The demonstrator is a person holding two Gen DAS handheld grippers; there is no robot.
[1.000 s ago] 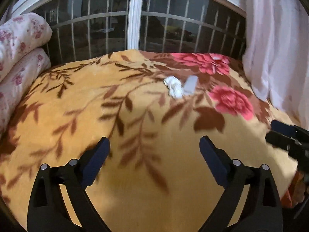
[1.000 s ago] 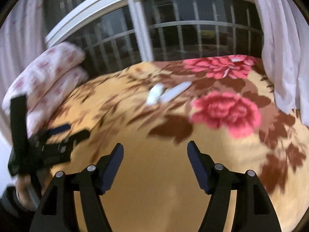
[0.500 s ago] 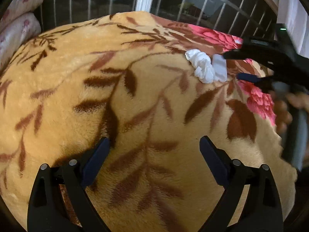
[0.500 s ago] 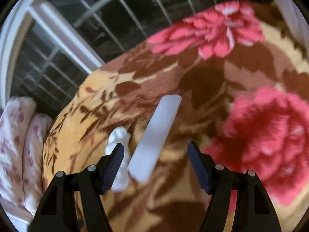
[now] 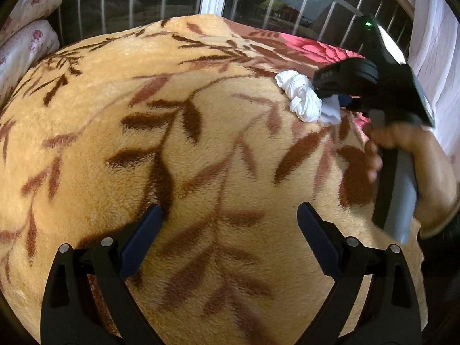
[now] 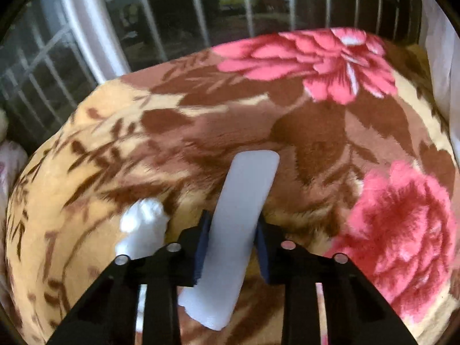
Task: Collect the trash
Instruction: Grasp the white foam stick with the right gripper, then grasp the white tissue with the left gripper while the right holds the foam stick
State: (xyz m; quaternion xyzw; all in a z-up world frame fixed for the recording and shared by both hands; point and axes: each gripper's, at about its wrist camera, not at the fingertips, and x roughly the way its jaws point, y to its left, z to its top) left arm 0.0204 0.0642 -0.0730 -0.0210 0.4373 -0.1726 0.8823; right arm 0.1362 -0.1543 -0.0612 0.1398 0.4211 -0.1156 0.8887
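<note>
Between the blue pads of the right gripper [image 6: 231,247], whose jaws have just been closing, sits a flat, smooth white strip [image 6: 238,224], pinched at mid-length. Its long axis runs away from the camera toward the window bars [image 6: 178,14], its far end rounded and lifted slightly off the blanket [image 6: 143,149]. Just left of it lies one crumpled white tissue wad [image 6: 142,230], soft and knotted, resting on the plush fabric. Two trash pieces in all. The left gripper [image 5: 230,238] hovers with jaws spread wide, nothing between them, over the fleecy tan blanket printed with brown leaves and pink flowers.
</note>
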